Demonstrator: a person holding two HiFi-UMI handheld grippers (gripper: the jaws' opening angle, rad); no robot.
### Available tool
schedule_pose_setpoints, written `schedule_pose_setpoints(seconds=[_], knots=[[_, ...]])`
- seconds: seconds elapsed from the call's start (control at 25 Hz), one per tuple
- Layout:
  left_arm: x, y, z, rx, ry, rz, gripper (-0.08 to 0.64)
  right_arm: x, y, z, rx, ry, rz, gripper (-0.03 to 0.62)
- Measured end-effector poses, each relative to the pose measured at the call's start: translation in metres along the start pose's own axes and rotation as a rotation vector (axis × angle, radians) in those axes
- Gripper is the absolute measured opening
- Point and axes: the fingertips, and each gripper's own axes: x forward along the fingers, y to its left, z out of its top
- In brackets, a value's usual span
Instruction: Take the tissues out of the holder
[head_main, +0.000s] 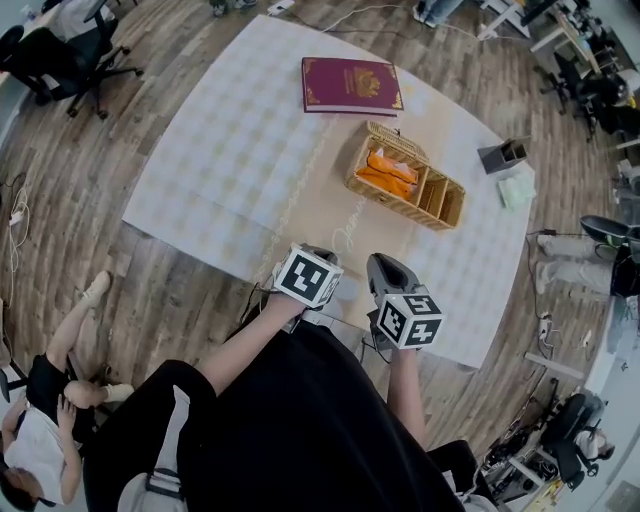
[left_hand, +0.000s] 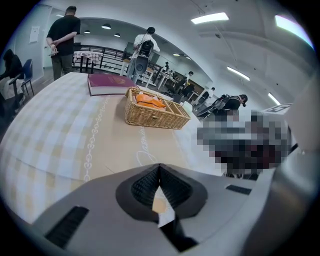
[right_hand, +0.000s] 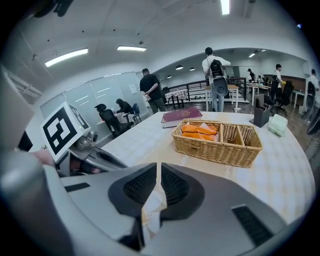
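The wicker basket (head_main: 393, 199) sits on the checked table (head_main: 240, 150), well out from the person's edge. The orange tissues (head_main: 388, 172) lie inside its largest compartment, the end nearer the maroon book (head_main: 350, 85). From above I see only their top faces; the basket wall hides the rest, so I cannot say how many packs there are. Both tools hang over the near edge of the table, well apart from the basket and just beside each other. From overhead their marker cubes and grey housings cover the jaws completely. The left gripper (left_hand: 159, 168) has its jaws pressed together at the tips. A narrow wedge behind the tips shows only pale tablecloth, so it holds nothing. The right gripper (right_hand: 158, 168) is likewise closed to a thin slit. A pale, faintly patterned patch shows just below its pads, and I cannot tell for certain whether it is cloth seen through the gap or something else. Nothing is plainly gripped. The person's black garment (head_main: 300, 430) cuts off the near table edge and most of both forearms. Past the basket, toward the far corner, stand a small dark box (head_main: 503, 155) and a pale green object (head_main: 516, 190), both too small to identify. Someone sits on the floor (head_main: 45, 420) to the left, partly cropped by the frame edge.
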Motion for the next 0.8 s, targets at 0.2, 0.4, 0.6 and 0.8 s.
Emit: schedule_pose_setpoints(seconds=[0.2,0.4,0.6,0.8], knots=[[0.001,0.009,0.002,-0.009,0.002,-0.025,0.000,0.007,-0.009,0.010,0.006,-0.003,-0.044,0.026],[0.002,0.020,0.004,-0.025,0.000,-0.038,0.000,0.017,-0.014,0.023,0.007,-0.014,-0.055,0.058],[-0.001,0.032,0.008,-0.033,-0.008,-0.040,0.000,0.027,-0.023,0.036,-0.028,-0.016,-0.085,0.079],[-0.002,0.045,0.008,-0.054,-0.012,-0.034,0.000,0.035,-0.035,0.049,-0.050,-0.018,-0.106,0.098]])
